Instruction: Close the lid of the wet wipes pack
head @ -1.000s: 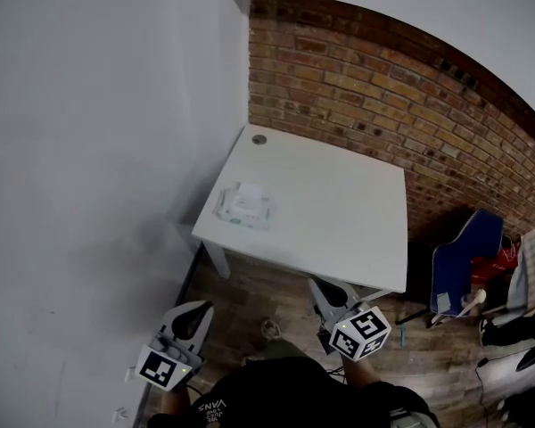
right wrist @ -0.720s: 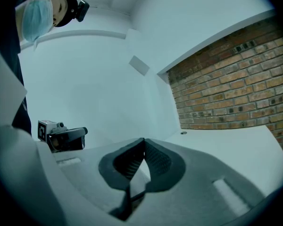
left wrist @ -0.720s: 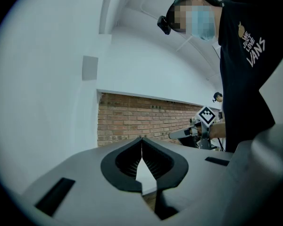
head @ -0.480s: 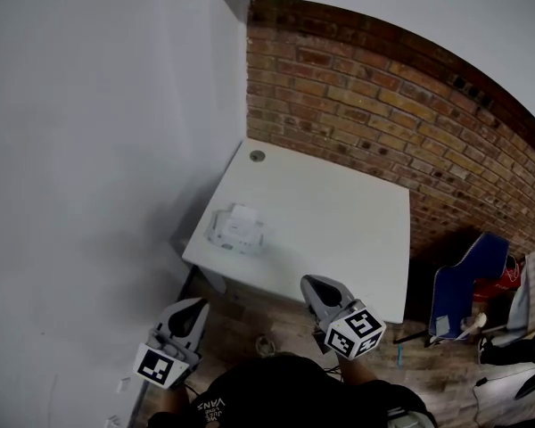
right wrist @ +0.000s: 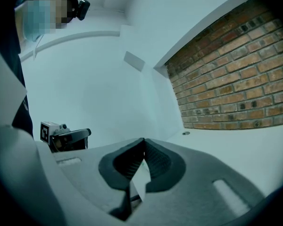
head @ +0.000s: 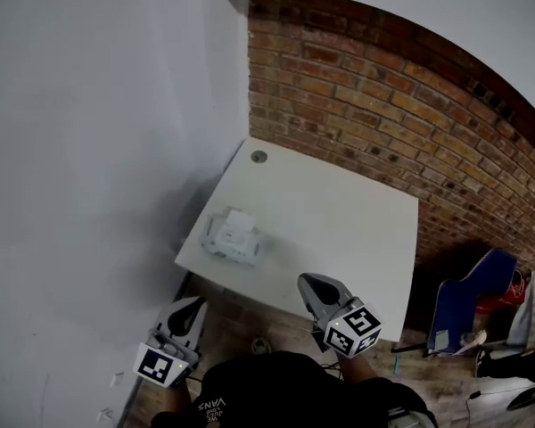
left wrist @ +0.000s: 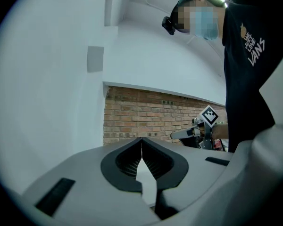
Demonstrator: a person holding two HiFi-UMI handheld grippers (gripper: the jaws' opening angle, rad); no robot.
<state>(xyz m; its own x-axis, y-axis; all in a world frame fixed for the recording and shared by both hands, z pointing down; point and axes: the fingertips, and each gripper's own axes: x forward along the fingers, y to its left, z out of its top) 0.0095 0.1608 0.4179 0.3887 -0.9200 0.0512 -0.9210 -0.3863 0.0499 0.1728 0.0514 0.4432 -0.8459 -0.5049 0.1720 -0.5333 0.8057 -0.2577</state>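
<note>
The wet wipes pack (head: 231,237) lies near the left front corner of the white table (head: 339,221) in the head view, with its white lid flap standing open. My left gripper (head: 193,308) is held low at the left, below the table's front edge, jaws shut and empty. My right gripper (head: 308,283) hovers at the table's front edge, right of the pack, also shut with nothing in it. In the left gripper view my left gripper (left wrist: 141,141) points toward the brick wall; the right gripper (left wrist: 188,133) shows beyond it. The pack is hidden in both gripper views.
A brick wall (head: 383,87) runs behind the table and a white wall (head: 89,150) stands at its left. A round cable hole (head: 259,157) sits at the table's far left corner. A blue folding chair (head: 464,301) and clutter lie on the wooden floor at right.
The view has shifted closer to the table. My right gripper has risen to the table's front edge; the left gripper stays low. The pack has not moved on the table.
</note>
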